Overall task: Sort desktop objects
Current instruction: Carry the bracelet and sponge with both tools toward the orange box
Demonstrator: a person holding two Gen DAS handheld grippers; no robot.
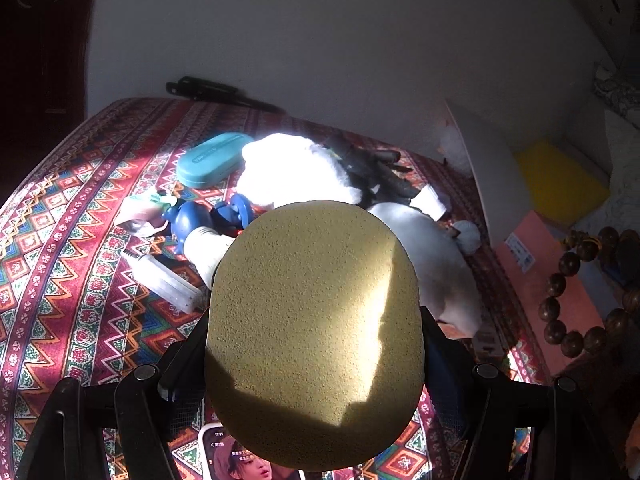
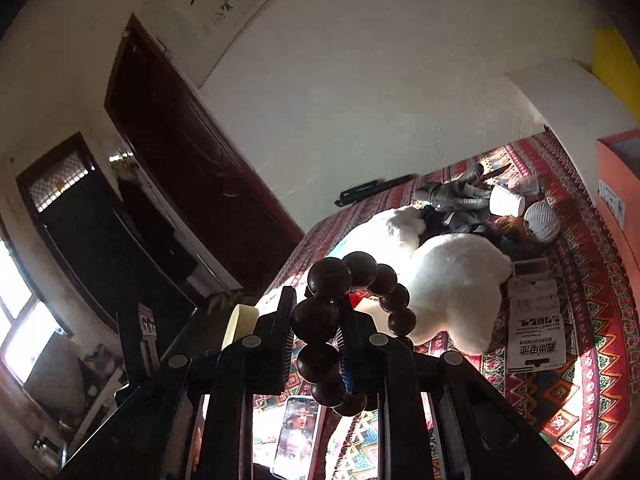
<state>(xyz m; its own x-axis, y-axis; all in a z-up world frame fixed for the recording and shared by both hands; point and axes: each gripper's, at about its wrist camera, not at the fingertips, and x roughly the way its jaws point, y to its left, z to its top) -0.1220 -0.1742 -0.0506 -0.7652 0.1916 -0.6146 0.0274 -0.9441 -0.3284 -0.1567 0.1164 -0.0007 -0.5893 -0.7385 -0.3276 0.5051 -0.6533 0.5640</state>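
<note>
My left gripper (image 1: 314, 360) is shut on a large oval tan sponge (image 1: 314, 332) that fills the middle of the left wrist view and hides the fingertips. My right gripper (image 2: 316, 320) is shut on a string of dark wooden beads (image 2: 340, 320), held up above the table; the same beads (image 1: 576, 292) hang at the right edge of the left wrist view. Below both lies the patterned red tablecloth (image 1: 80, 272), with a white plush toy (image 2: 452, 292), a blue figure (image 1: 192, 224), a teal case (image 1: 214, 158) and a phone (image 2: 298, 436) with a lit screen.
A clear plastic box (image 1: 168, 284), black and grey items (image 1: 372, 172), a white cup (image 2: 506, 202), a ribbed white ball (image 2: 542, 222) and a battery pack card (image 2: 536, 332) lie on the cloth. An orange box (image 1: 540, 280) and a yellow thing (image 1: 560, 184) stand right. A black tool (image 1: 216, 92) rests by the wall.
</note>
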